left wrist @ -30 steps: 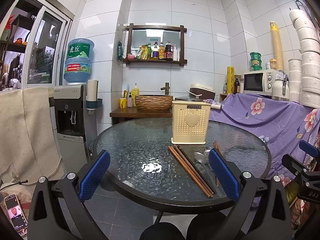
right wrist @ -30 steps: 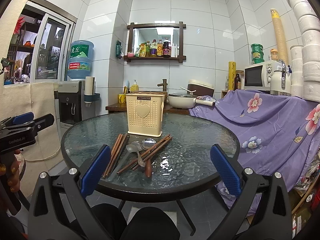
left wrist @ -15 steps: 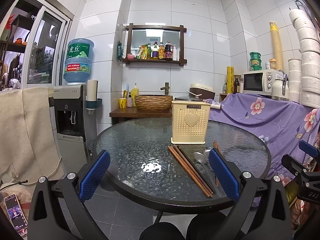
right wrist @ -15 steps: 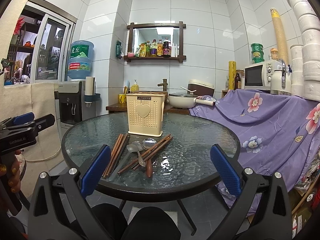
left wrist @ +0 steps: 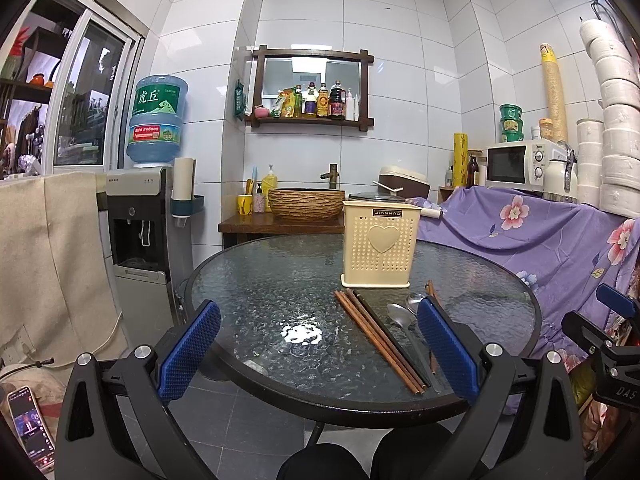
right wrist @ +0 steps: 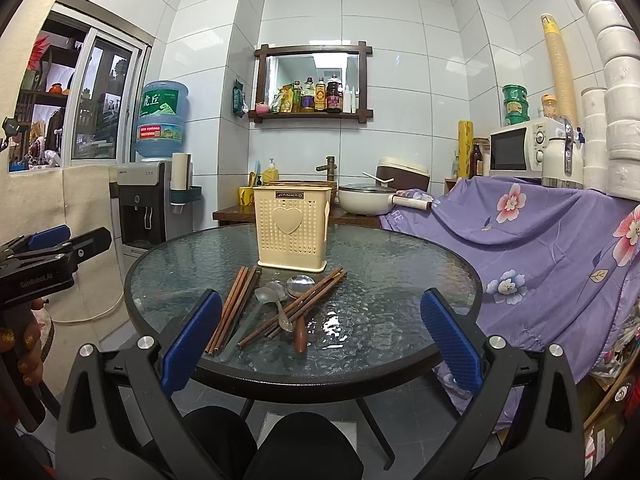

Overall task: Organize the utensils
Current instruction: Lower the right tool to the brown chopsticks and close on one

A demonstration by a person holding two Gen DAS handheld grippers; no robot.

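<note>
A cream perforated holder [right wrist: 293,232] with a raised heart on its face stands upright near the middle of the round glass counter [right wrist: 400,280]. In front of it, toward the near edge, lie the utensils: a tight bundle of brown chopsticks [right wrist: 232,310], a second crossed bundle [right wrist: 304,306], two steel spoons [right wrist: 276,300] (bowls toward the holder) and a wooden-handled piece [right wrist: 300,334] partly under them. The right tool [right wrist: 320,336] hangs before the near edge, jaws spread wide, holding nothing. The left tool [left wrist: 318,350] is likewise wide open and empty.
</note>
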